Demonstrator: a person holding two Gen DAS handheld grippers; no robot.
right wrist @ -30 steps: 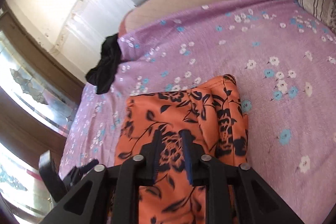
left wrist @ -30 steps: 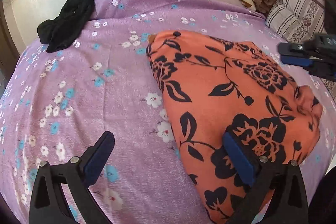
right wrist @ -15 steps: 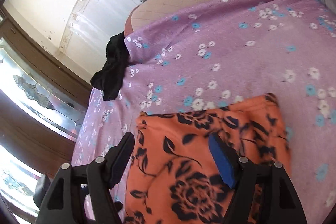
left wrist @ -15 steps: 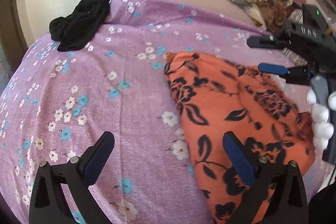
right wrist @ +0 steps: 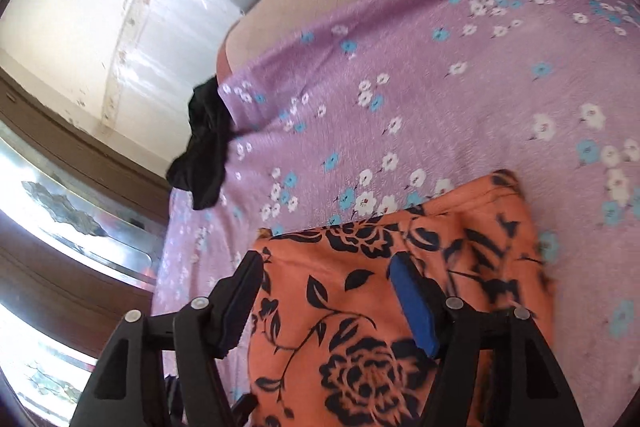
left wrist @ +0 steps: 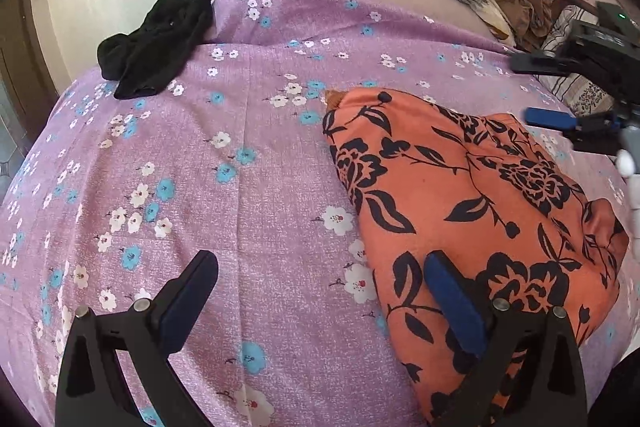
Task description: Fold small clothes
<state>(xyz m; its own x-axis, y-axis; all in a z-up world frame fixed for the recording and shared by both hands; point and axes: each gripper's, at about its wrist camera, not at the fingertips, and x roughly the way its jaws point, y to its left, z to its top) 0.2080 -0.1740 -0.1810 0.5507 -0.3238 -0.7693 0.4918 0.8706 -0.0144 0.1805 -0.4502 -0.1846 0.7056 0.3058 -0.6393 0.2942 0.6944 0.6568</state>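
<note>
The orange garment with black floral print (left wrist: pixel 460 195) lies folded on the purple flowered bedsheet (left wrist: pixel 240 187). The left gripper (left wrist: pixel 320 287) and right gripper (right wrist: pixel 326 279) both hover over it, jaws spread, holding nothing. A crumpled black cloth (left wrist: pixel 160 39) sits well apart.

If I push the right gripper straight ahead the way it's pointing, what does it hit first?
Most likely the orange flowered cloth: it lies right between the open fingers of the right gripper. Past its far edge comes the purple sheet. Height above the cloth is unclear.
</note>
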